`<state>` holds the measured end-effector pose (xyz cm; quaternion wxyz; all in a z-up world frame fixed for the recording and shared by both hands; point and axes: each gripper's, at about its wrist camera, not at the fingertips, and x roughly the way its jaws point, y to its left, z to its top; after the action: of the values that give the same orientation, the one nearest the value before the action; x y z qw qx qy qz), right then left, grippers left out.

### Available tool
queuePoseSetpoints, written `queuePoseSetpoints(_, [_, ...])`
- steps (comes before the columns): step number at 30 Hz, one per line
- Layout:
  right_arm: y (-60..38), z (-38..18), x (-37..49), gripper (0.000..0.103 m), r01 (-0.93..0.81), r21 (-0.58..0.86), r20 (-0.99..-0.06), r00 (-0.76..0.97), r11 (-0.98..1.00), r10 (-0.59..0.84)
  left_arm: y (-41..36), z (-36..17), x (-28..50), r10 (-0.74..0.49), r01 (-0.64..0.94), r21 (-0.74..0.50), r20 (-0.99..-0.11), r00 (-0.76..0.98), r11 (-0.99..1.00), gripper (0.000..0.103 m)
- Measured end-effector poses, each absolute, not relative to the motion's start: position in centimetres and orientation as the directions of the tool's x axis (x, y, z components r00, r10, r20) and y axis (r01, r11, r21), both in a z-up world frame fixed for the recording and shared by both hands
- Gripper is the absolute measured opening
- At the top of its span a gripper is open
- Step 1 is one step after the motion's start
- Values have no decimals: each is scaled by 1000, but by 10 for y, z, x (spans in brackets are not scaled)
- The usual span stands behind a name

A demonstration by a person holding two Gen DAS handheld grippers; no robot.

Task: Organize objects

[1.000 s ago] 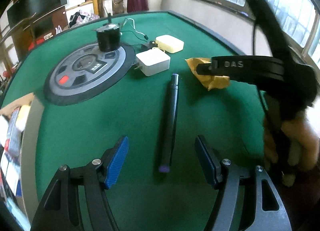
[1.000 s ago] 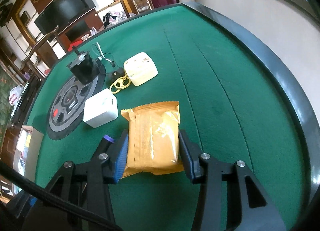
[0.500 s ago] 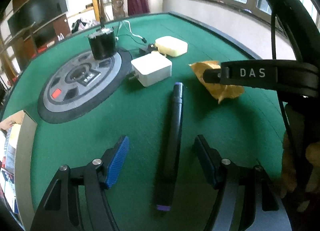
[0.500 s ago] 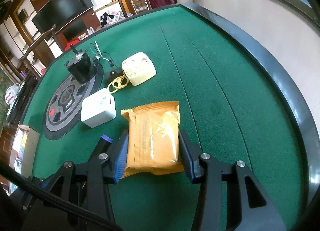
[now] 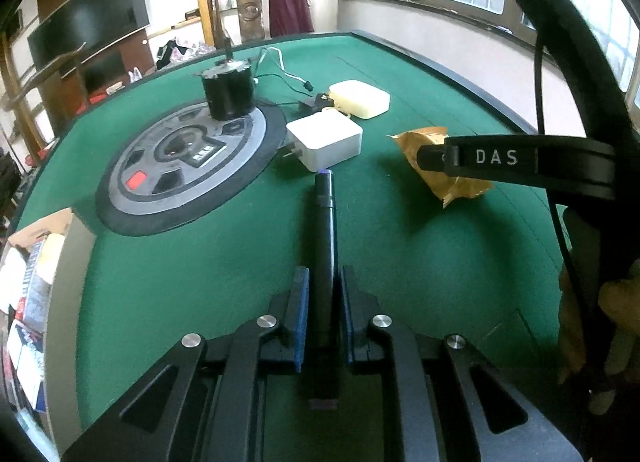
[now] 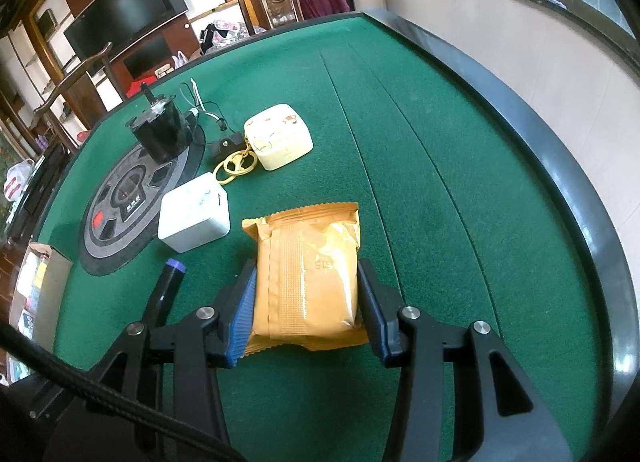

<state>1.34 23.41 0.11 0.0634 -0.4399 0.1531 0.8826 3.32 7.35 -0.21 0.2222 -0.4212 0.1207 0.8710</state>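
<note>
In the left wrist view, the left claw (image 5: 323, 312) is clenched on a black pen (image 5: 325, 262): the blue pads are pressed against both sides of the barrel, and the pen is seen running forward from between them over the green bench (image 5: 200, 270), its purple-tipped far end pointing at a white adapter (image 5: 326, 138). A cream case (image 5: 362, 98) is placed just beyond the adapter, and a black cylinder (image 5: 228, 91) is stood on the far edge of a round grey mat (image 5: 160, 181). To the right, a yellow snack packet (image 5: 438, 175) is partly covered by the right claw's black body, which is held by a hand (image 5: 608, 326) at the frame's edge. An open cardboard box (image 5: 36, 282) is seen past the bench's left rim.

In the right wrist view, the snack packet (image 6: 308, 274) is gripped by the right claw (image 6: 306, 308), a pad being pressed against each long side while the packet's far end is extended over the bench (image 6: 440, 201). The pen (image 6: 170, 282) is seen to the left, beside the claw. The white adapter (image 6: 194, 211) is found just beyond it, and a gold key ring (image 6: 236, 165) is attached to the cream case (image 6: 280, 135). The black cylinder (image 6: 160, 131) is stood on the mat (image 6: 120, 213).
</note>
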Motion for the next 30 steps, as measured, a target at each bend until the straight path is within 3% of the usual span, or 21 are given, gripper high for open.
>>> queuePoseSetpoints(30, [226, -1, 16, 45, -233, 148, -784, -620, -961, 29, 19, 15, 60, 263, -407, 0, -762, -592, -914, 11])
